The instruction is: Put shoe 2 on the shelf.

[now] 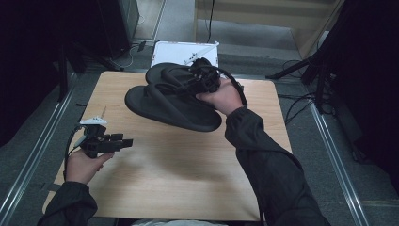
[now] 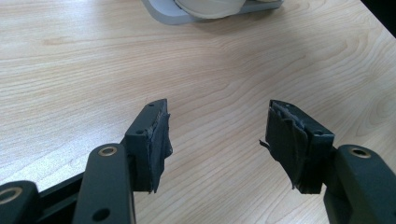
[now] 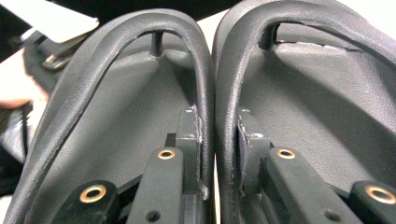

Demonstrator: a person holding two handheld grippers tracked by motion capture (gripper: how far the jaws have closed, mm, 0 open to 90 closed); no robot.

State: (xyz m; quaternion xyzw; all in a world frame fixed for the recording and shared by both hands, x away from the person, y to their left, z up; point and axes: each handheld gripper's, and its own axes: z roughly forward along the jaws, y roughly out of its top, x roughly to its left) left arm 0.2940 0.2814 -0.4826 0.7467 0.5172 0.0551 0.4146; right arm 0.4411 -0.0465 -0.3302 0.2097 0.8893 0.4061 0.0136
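Note:
Two black flip-flops sit side by side at the far middle of the wooden table (image 1: 188,179): the near one (image 1: 174,113) and the far one (image 1: 162,73). My right gripper (image 1: 200,82) comes in from the right and is shut on their two neighbouring straps. In the right gripper view its jaws (image 3: 217,126) pinch the left sandal's strap (image 3: 205,79) and the right sandal's strap (image 3: 226,79) together. My left gripper (image 1: 127,142) is held low over the table's left side, well apart from the sandals. It is open, with bare wood between its pads (image 2: 217,135).
A white board (image 1: 183,52) lies on the floor just beyond the table's far edge. Stand legs and cables (image 1: 301,70) spread over the floor at the right. A sandal's pale sole edge (image 2: 210,9) shows at the top of the left gripper view.

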